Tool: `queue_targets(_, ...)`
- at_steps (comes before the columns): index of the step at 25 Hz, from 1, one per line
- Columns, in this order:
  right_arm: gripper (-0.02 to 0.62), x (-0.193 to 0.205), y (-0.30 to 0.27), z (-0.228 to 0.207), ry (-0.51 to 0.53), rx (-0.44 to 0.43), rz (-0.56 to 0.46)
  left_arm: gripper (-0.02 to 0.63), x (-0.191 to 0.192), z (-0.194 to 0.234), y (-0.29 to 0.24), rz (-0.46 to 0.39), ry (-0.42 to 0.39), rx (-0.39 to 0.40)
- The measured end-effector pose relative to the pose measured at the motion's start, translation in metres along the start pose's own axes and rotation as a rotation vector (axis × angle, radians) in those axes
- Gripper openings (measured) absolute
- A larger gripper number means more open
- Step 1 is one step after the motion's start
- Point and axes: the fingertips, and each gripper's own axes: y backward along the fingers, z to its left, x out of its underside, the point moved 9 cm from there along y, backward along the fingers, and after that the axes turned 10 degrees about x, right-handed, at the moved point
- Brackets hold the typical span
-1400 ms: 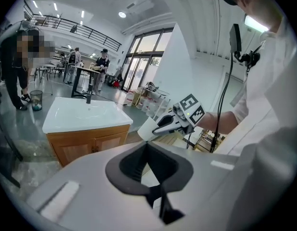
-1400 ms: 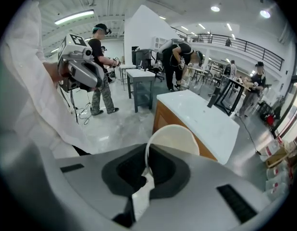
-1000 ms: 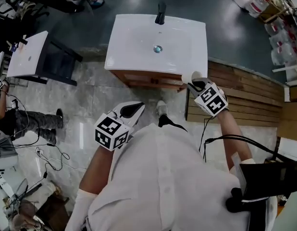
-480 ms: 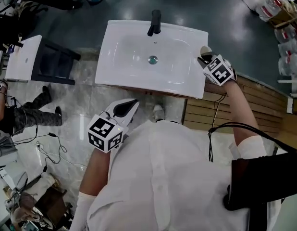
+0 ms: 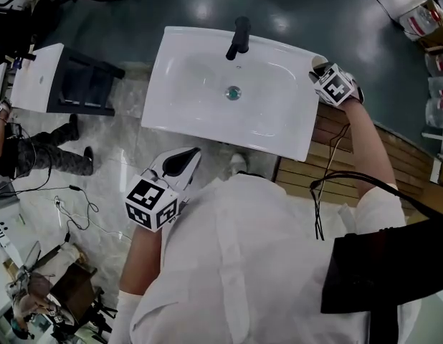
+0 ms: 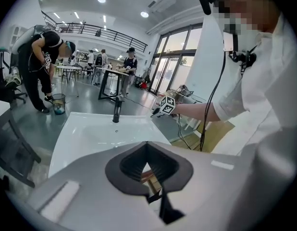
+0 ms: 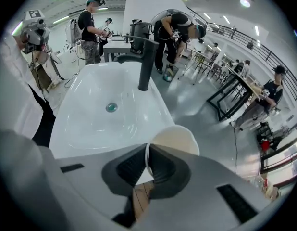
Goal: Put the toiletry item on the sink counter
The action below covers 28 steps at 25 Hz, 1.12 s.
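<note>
Up and away from the body went the right hand-held gripper [image 5: 323, 72], from below the worktop's near right corner a second earlier to its far right corner, at the upper right of the head view. Nearest the person's white shirt [image 5: 257, 264], at lower left of centre, the left hand-held gripper [image 5: 187, 160] hung over the floor just short of the worktop [image 5: 200, 117], its jaws pressed together on nothing. Beyond it lay the white basin with its drain [image 5: 234, 92], then the black faucet [image 5: 239, 38] at the far edge. At that far right corner the right hand-held gripper's jaws were clamped on the rim of a white cup [image 7: 175, 138]; whether its base touched the worktop could not be told.
</note>
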Motion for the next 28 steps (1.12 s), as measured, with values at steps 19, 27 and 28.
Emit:
queue_targets(19, 0.012, -0.01, -0.038, -0.016, 0.081, -0.064, 0.051, 0.006, -0.001, 0.016, -0.006, 0.003, 0.032, -0.029)
queue_targets(27, 0.012, -0.009, -0.035, -0.019, 0.063, -0.051, 0.038, 0.006, 0.004, 0.015, -0.006, 0.006, 0.033, -0.023)
queue_targets(28, 0.022, -0.009, -0.034, -0.019, 0.06, -0.051, 0.035, 0.006, 0.006, 0.014, -0.006, 0.006, 0.035, -0.022)
